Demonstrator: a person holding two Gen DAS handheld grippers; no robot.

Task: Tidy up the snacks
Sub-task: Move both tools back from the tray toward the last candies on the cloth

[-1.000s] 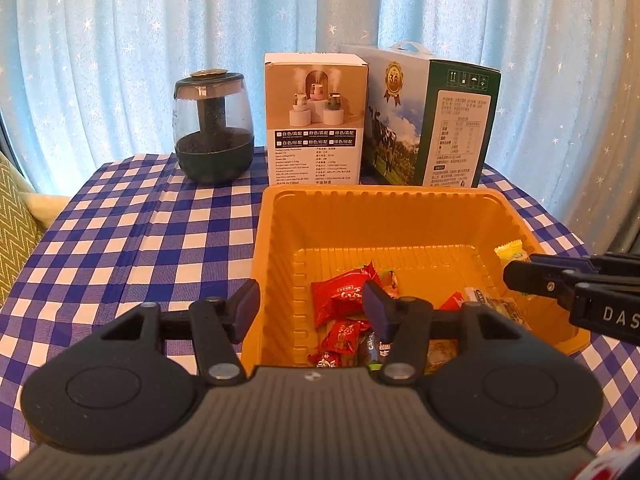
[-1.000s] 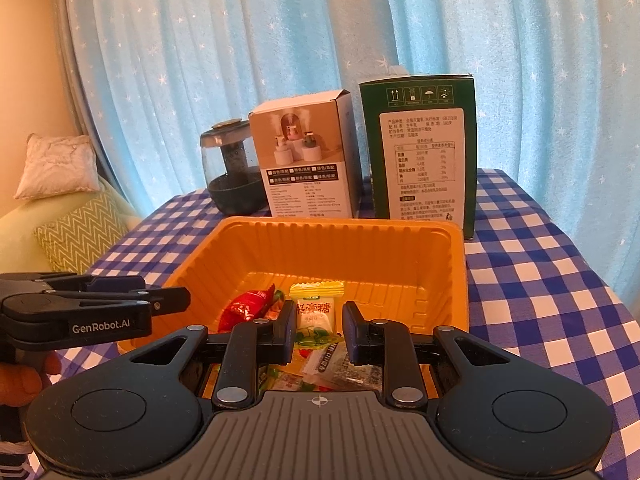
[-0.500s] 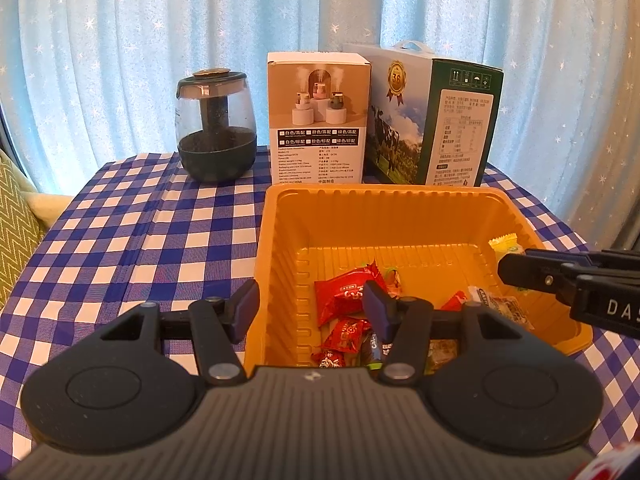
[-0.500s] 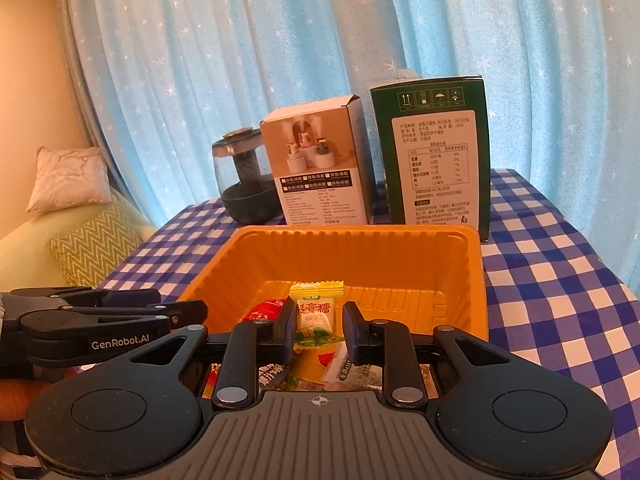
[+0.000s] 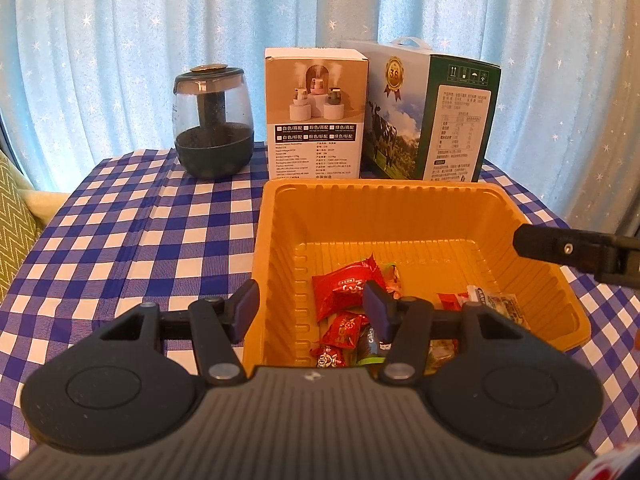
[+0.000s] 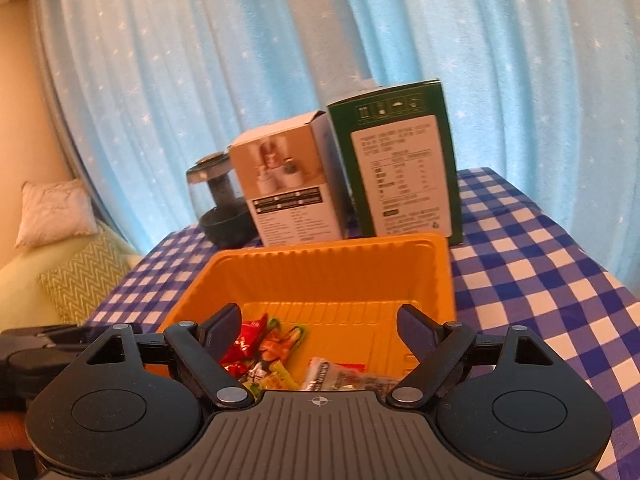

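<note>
Wrapped snacks (image 5: 347, 289), mostly red packets, lie heaped in the near end of an orange tray (image 5: 404, 216) on a blue checked tablecloth (image 5: 120, 240). The nearest wrappers are hidden behind the gripper bodies; labels are too small to read. The tray's long axis runs away from the cameras. The left gripper (image 5: 312, 308) hangs half open, straddling the tray's left wall, gripping nothing. The right gripper (image 6: 316, 330) has just been opening; its jaws stand wide, empty, above the snacks.
</note>
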